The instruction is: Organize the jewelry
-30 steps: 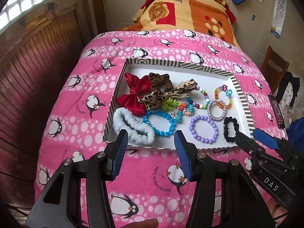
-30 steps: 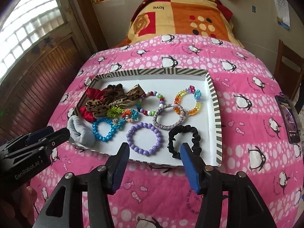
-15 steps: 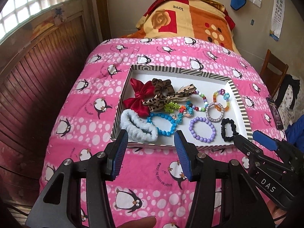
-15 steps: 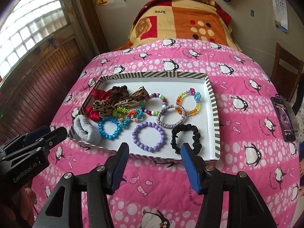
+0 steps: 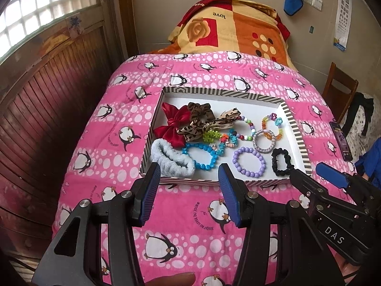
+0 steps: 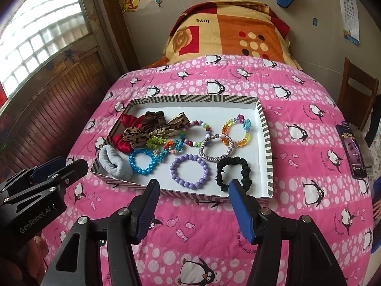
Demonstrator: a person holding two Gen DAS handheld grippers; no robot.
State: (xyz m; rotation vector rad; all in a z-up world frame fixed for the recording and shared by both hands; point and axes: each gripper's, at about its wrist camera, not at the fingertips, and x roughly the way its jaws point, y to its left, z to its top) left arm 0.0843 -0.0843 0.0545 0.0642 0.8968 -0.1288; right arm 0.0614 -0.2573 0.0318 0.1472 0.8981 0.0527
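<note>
A striped-rimmed white tray [image 5: 295, 128] lies on the pink penguin quilt [image 5: 114, 157]. In it are a red bow [image 5: 172, 125], a leopard bow [image 5: 207, 125], a grey fluffy scrunchie [image 5: 171, 159], a blue bead bracelet [image 5: 200, 155], a purple bead bracelet [image 6: 190, 171], a silver bracelet [image 6: 215, 147], a rainbow bracelet [image 6: 237, 131] and a black scrunchie [image 6: 234, 172]. My left gripper [image 5: 188, 174] hangs open and empty before the tray's near edge, toward its left. My right gripper [image 6: 194, 188] hovers in front of the purple bracelet, its jaws opening with nothing between them.
A dark phone [image 6: 352, 152] lies on the quilt right of the tray. A folded orange blanket [image 6: 226, 31] sits at the bed's head. Wooden wall panelling [image 5: 47, 109] runs along the left side, and a wooden chair [image 6: 357, 90] stands at the right.
Both grippers have drawn back and up from the tray, which now looks smaller and farther off. The right jaws stand slightly wider. Nothing in the tray has moved.
</note>
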